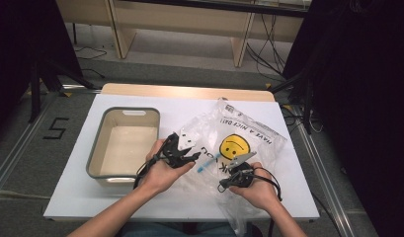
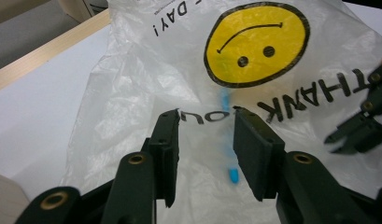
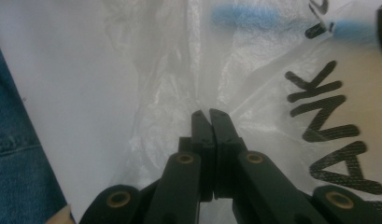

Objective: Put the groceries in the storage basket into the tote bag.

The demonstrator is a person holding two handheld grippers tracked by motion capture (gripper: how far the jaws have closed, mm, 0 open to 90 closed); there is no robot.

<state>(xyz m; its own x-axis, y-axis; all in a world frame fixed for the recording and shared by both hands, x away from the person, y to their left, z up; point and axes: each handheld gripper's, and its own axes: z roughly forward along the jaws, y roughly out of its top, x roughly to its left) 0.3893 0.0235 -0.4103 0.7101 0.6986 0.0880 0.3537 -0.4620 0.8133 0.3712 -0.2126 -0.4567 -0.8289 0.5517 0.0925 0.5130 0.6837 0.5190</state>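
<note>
You had the right gripper (image 3: 209, 114) pinched shut on the plastic bag (image 1: 249, 136) lying on the table (image 1: 81, 192). Your left gripper (image 2: 205, 123) hung half open over the blue pen (image 2: 233, 175) inside the bag, gripping nothing. Next, I'd judge, you needed to close on that pen through the film.

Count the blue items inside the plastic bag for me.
1. A single blue pen-like stick lies in the bag, below the smiley face, between the left claw tips. The bag's folds may hide more.
</note>
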